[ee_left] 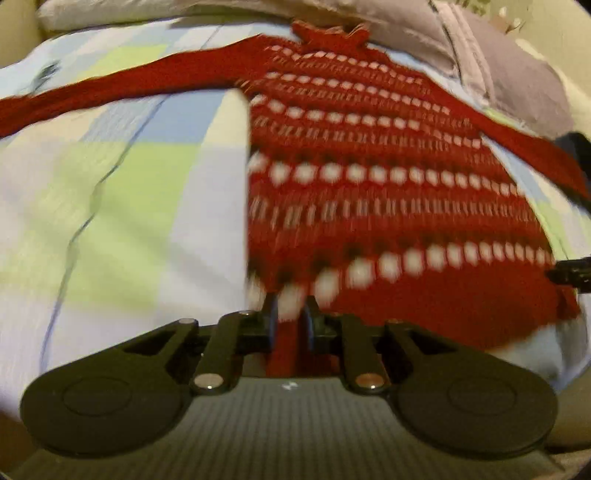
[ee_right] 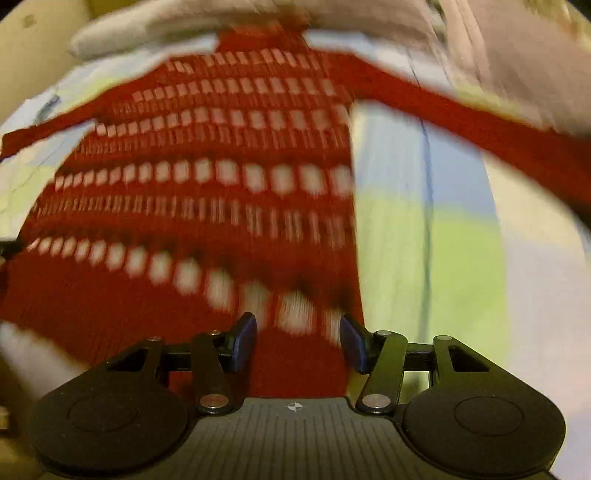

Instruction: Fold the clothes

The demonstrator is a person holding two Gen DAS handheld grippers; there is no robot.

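Observation:
A red knitted sweater (ee_left: 369, 166) with rows of white dots and bars lies spread on the bed, collar at the far end. One sleeve (ee_left: 110, 88) stretches left and the other (ee_left: 535, 155) runs off to the right. My left gripper (ee_left: 290, 321) sits at the hem's near left corner, its jaws narrow and a bunch of red fabric pinched between the pads. In the right wrist view the sweater (ee_right: 221, 166) fills the left half. My right gripper (ee_right: 298, 339) stands open over the hem's near right corner, with the knit lying between the wide-apart fingers and untouched by the pads. Both views are motion-blurred.
The sweater rests on a checked bedsheet (ee_left: 129, 184) in pale green, blue and white, which is also seen to its right (ee_right: 443, 240). A grey pillow (ee_left: 509, 74) lies at the far right by the collar. A white pillow (ee_left: 110, 11) lies at the far left.

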